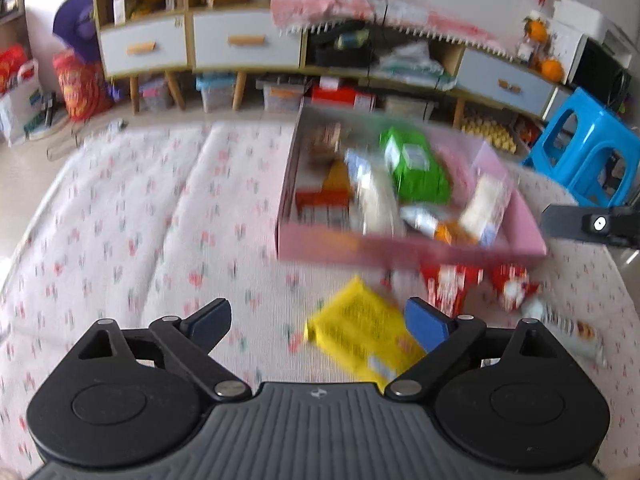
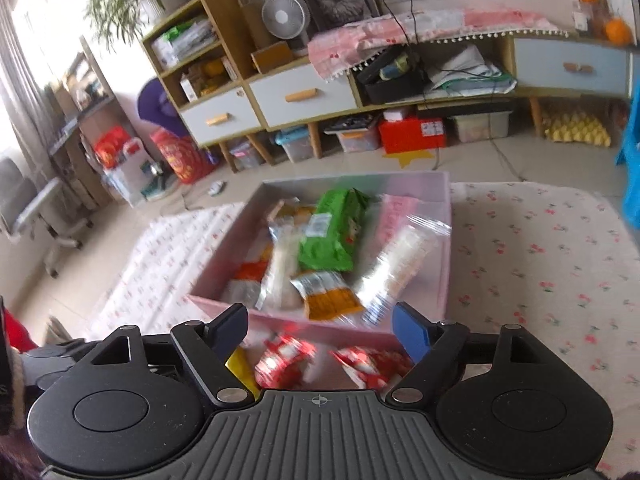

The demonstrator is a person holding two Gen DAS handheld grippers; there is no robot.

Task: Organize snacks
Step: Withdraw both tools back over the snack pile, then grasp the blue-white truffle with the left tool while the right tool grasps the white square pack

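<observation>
Both tools stand released and grasp nothing: left tool (image 1: 318,320), right tool (image 2: 320,330). The pink box (image 2: 446,240) at twelve o'clock already collects most snacks, so the yellow packet (image 1: 360,332) and red packets (image 2: 284,360) outside its near wall likely follow.

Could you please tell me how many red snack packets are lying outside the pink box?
2, both on the cloth before the pink box: left red packet and right red packet, between the open right gripper fingers. Others may be hidden.
</observation>
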